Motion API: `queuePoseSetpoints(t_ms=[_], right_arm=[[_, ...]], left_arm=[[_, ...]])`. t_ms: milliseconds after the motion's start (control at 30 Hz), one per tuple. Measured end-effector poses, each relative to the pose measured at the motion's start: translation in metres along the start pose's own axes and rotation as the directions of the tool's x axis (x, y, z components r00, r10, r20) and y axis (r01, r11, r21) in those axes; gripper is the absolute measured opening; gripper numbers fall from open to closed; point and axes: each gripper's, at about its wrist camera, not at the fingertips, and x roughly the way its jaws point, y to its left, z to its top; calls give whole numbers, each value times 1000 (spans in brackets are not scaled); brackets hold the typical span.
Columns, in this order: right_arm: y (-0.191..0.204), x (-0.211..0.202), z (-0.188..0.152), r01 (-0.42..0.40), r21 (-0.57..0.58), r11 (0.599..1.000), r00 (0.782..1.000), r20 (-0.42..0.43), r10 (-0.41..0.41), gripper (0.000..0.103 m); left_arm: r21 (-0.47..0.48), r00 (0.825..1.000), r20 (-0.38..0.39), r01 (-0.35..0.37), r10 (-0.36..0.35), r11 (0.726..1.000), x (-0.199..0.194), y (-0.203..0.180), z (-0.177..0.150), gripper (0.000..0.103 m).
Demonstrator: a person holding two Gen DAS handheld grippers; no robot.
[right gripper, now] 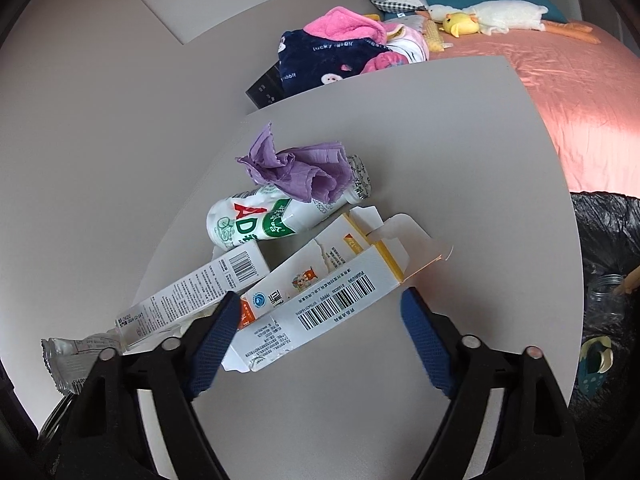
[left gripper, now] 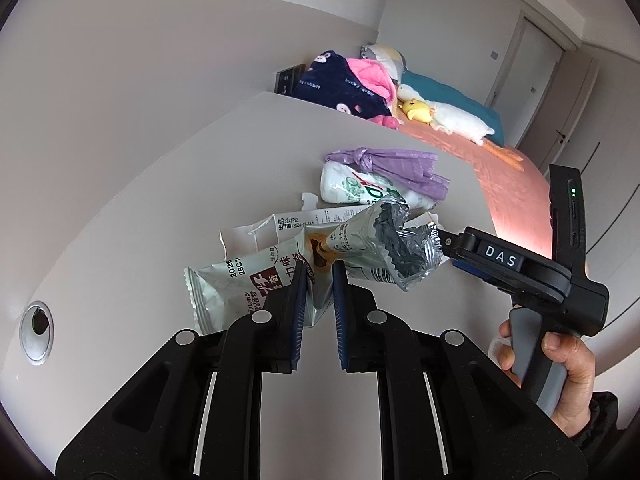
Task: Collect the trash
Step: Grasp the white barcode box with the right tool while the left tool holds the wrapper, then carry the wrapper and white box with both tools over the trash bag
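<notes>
A heap of trash lies on a grey table (right gripper: 460,168): a purple bag (right gripper: 296,170), a white drink bottle (right gripper: 256,222), a torn white carton (right gripper: 320,296), a long flat white box (right gripper: 192,294) and silver snack wrappers (left gripper: 372,248). My left gripper (left gripper: 320,270) is shut on a silver snack wrapper (left gripper: 240,280), which hangs lifted from its fingers. My right gripper (right gripper: 316,306) is open, its fingers either side of the torn carton's near end. It also shows in the left wrist view (left gripper: 446,246), at the foil wrapper's edge.
A black-lined trash bin (right gripper: 608,272) stands past the table's right edge. Behind the table is a bed with a salmon cover (right gripper: 580,92), plush toys (right gripper: 500,16) and folded clothes (right gripper: 332,56). A cable hole (left gripper: 38,326) sits in the table at left.
</notes>
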Motion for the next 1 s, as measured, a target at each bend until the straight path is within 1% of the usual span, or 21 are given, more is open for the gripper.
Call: queuePoseSetpoints(t_ms=[133,167,200,233,300,367,467,667,867,1000], right_arm=[[-2,1,0,-22,6,1000,1000,-7,22,66],[-2,2,-1,-26,3,1000,1000,-8,26,62],[-1,3,-1,-33,-3,999,999,-10,33,54],[-1,4,-1,-37,-8,999,999,-12,37,50],[0,5,-2,-60,-15,998,998,-20,60,33],[1,3,-3,-72,-23,997,997,-15,72,28],[2,-5,-6,-64,-43,997,998,8,64,27],[-1,-18,-9,-55,-64,996,998,17,56,26],[-11,-35,-12,-48,-72,996,998,37,50,26],[-21,-50,-11,-42,-73,996,997,58,46,23]], left_arm=[[-2,1000,-1,8,-8,1000,0,1,1,13],[-1,1000,-1,10,-10,1000,0,0,1,13],[0,1000,-2,11,-11,1000,0,0,1,13],[1,1000,-4,11,-11,1000,0,0,1,13],[0,1000,-6,12,-12,1000,1,0,1,13],[-2,1000,-6,15,-15,1000,0,-1,0,13],[-2,1000,-7,19,-19,1000,0,-1,1,13],[-10,999,-16,40,-40,999,3,-5,0,13],[6,999,-13,47,-47,999,3,-17,1,13],[1,998,-12,59,-59,998,2,-25,-1,13]])
